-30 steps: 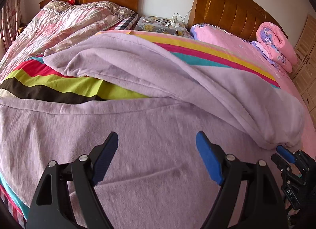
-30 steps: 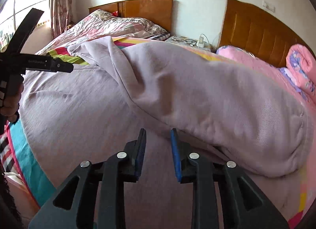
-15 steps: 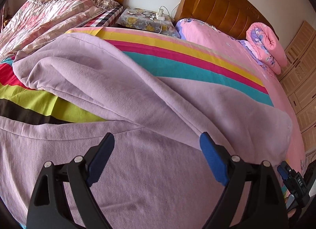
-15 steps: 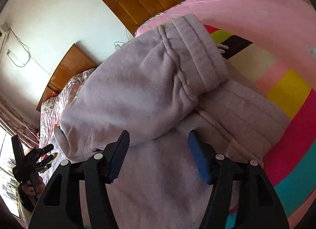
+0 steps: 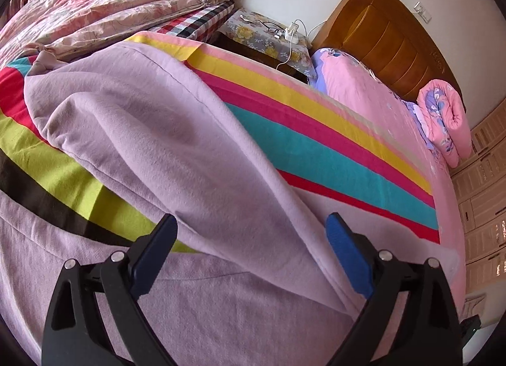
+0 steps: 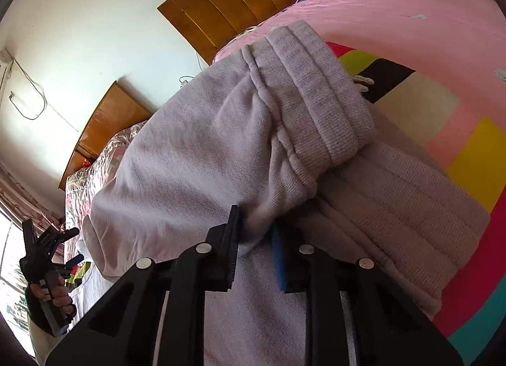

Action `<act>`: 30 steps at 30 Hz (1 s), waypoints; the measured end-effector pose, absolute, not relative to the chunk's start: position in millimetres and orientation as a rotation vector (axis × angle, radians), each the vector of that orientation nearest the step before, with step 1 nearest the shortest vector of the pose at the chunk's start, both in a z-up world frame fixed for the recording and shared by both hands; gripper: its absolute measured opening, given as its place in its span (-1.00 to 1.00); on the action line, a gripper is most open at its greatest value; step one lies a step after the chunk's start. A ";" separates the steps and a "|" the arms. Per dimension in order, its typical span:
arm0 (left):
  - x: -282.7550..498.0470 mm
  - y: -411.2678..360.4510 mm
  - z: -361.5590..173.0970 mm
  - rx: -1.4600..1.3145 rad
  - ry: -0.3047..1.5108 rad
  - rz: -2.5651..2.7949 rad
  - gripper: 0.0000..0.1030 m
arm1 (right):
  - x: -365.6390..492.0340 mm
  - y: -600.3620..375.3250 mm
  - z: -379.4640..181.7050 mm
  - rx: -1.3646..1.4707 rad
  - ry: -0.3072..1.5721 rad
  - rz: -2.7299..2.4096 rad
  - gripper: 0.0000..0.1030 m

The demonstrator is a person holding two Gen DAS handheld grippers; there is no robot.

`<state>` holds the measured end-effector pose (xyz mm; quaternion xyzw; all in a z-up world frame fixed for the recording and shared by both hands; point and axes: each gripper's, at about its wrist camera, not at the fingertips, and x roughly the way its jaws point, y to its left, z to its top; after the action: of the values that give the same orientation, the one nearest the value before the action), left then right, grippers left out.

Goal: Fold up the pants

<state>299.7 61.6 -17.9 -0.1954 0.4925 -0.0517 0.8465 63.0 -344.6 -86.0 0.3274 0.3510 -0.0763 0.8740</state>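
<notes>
Looks like the grab step: right gripper closing on the soft lilac fleece pants near the waistband, left gripper opening wide and empty, so next it needs its own hold.

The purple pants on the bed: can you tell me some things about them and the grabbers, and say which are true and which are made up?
1. The pants lie on a striped blanket. True.
2. The right gripper has pants cloth between its fingers. True; its jaws are closing on a fold.
3. The left gripper is squeezed shut. False; its jaws are opening, spread wide over the pants, pinching nothing.
4. The rolled quilt by the headboard is green. False; it is pink with purple flowers.
5. The ribbed waistband shows in the right wrist view. True.
</notes>
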 end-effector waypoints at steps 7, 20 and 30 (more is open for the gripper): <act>354.7 56.1 -9.3 -0.398 1.083 -0.018 0.64 | 59.8 -352.1 -89.3 0.700 0.723 -0.140 -0.61; 374.5 59.4 7.3 -0.300 1.104 0.031 0.51 | 57.8 -350.9 -88.7 0.686 0.717 -0.141 -0.60; 359.4 96.2 -10.2 -0.447 1.013 -0.061 -0.90 | 55.0 -351.8 -70.9 0.684 0.696 -0.117 -0.71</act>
<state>359.4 96.2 -10.2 -0.2120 0.4810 -0.0289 0.8502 55.0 -351.8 -70.9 0.3284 0.3340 -0.0561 0.8817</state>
